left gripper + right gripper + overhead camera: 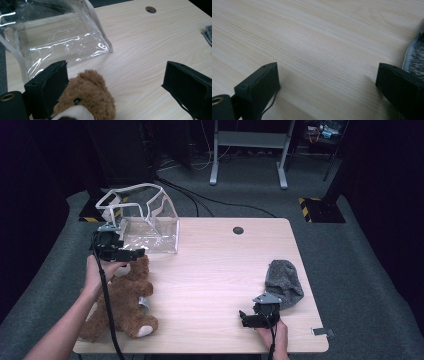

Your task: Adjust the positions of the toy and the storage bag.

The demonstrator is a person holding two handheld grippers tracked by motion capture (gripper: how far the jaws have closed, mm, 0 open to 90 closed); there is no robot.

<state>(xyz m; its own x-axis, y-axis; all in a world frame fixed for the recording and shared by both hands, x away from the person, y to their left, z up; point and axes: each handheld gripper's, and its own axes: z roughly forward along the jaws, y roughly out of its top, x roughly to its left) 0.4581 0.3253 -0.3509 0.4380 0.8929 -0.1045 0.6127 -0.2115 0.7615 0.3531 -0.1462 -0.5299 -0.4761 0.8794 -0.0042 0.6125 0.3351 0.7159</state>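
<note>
A brown teddy bear (125,300) lies at the table's near left corner. My left gripper (136,253) hovers over its head, jaws wide apart. In the left gripper view the bear's head (87,97) sits beside the left jaw, well short of the right one, and my left gripper (115,75) grips nothing. Just beyond stands a clear plastic bag (145,222) with white handles, its mouth gaping; it is close ahead in the left gripper view (57,37). My right gripper (247,317) rests low near the front edge, open (327,77) over bare wood.
A grey knitted cloth (283,282) lies at the table's right, just beside the right gripper (415,55). The wooden table (215,260) has a round cable hole (238,230) near its far edge. Beyond the table are carpet, cables and a metal stand.
</note>
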